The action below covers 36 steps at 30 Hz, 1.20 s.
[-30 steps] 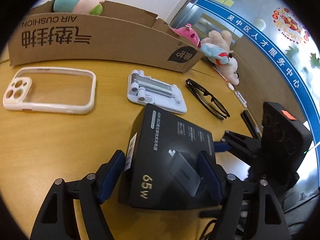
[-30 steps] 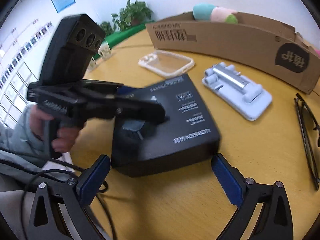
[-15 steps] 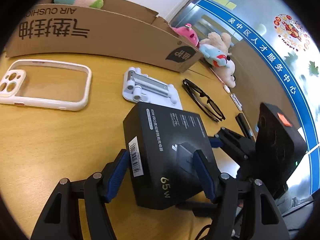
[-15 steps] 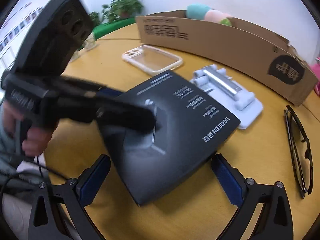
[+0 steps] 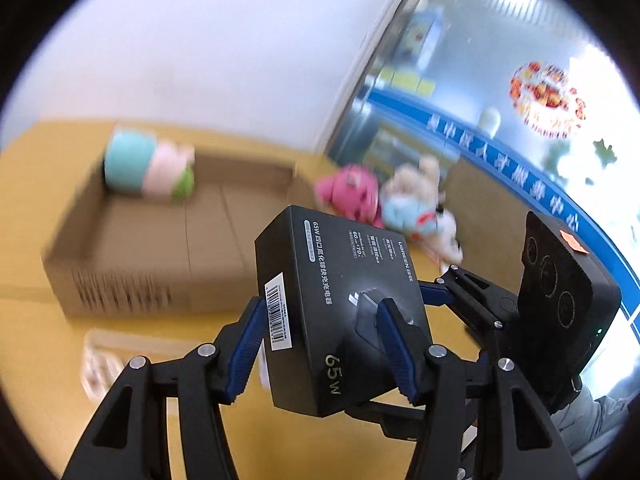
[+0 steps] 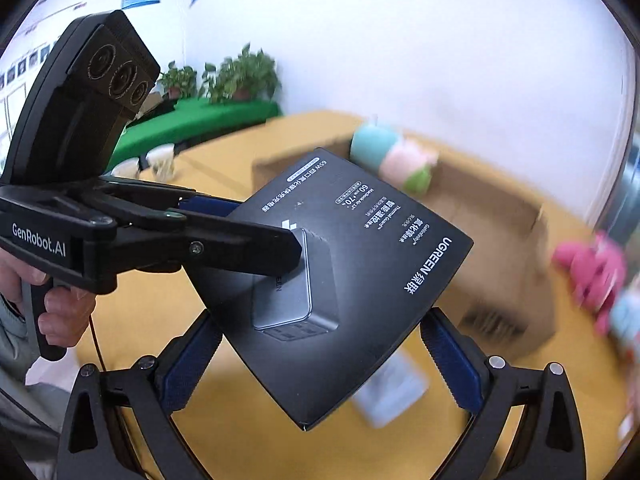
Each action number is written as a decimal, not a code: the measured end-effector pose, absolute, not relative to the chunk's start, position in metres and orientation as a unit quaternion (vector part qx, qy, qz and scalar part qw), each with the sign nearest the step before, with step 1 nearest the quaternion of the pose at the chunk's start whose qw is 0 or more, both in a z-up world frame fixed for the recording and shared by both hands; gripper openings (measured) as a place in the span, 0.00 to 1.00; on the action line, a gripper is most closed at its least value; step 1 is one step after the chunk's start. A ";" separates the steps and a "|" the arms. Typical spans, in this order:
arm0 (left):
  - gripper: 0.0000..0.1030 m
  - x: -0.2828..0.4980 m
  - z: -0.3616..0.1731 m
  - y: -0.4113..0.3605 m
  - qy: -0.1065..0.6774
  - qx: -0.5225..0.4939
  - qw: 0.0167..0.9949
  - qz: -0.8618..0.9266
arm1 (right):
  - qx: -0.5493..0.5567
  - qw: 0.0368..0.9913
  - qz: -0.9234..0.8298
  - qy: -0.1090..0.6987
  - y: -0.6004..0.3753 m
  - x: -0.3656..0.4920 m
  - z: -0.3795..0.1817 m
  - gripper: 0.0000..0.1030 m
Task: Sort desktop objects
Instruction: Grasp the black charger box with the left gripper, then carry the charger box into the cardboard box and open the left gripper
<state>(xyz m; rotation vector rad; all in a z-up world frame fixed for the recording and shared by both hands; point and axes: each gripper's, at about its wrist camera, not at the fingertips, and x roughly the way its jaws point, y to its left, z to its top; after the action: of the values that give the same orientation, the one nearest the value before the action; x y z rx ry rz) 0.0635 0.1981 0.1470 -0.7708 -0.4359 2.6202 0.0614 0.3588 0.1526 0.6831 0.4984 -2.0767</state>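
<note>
A black charger box (image 5: 344, 280) marked 65W hangs in the air above the yellow table (image 5: 32, 340). My left gripper (image 5: 320, 308) grips it, blue pads pressed on its two long sides, the jaws still closing. From the right wrist the same box (image 6: 380, 280) appears tilted like a diamond, with the left gripper's fingers (image 6: 240, 240) clamped on its near-left corner. My right gripper (image 6: 320, 320) stands wide, the box between its fingers; its pads sit close to the box edges, and I see no firm press.
A long brown cardboard box (image 5: 160, 248) lies behind, with a teal and pink plush (image 5: 148, 168) in it. Pink and pale plush toys (image 5: 352, 192) sit at its right end. Blurred below are a white phone case (image 5: 100, 360) and a grey phone stand (image 6: 392, 388).
The black box has left the table and risen in the left gripper, whose jaws narrowed onto it. Both grippers went up and tilted, so the cardboard box now shows behind.
</note>
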 end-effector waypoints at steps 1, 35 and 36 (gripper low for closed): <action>0.55 0.058 0.158 0.195 -0.149 -0.257 0.184 0.937 | 0.261 0.435 -0.837 0.205 0.355 0.056 0.164 0.97; 0.55 -0.276 0.136 0.149 -0.142 -0.378 0.138 0.904 | 0.368 0.453 -0.794 0.170 0.254 -0.316 0.171 0.97; 0.55 -0.283 0.124 0.150 -0.146 -0.394 0.132 0.898 | 0.385 0.455 -0.786 0.165 0.250 -0.327 0.158 0.97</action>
<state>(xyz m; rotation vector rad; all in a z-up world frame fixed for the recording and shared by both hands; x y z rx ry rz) -0.2829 0.1500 0.1243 -1.1424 -0.4234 2.6066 -0.3269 0.2496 0.1579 0.9493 0.4079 -1.9388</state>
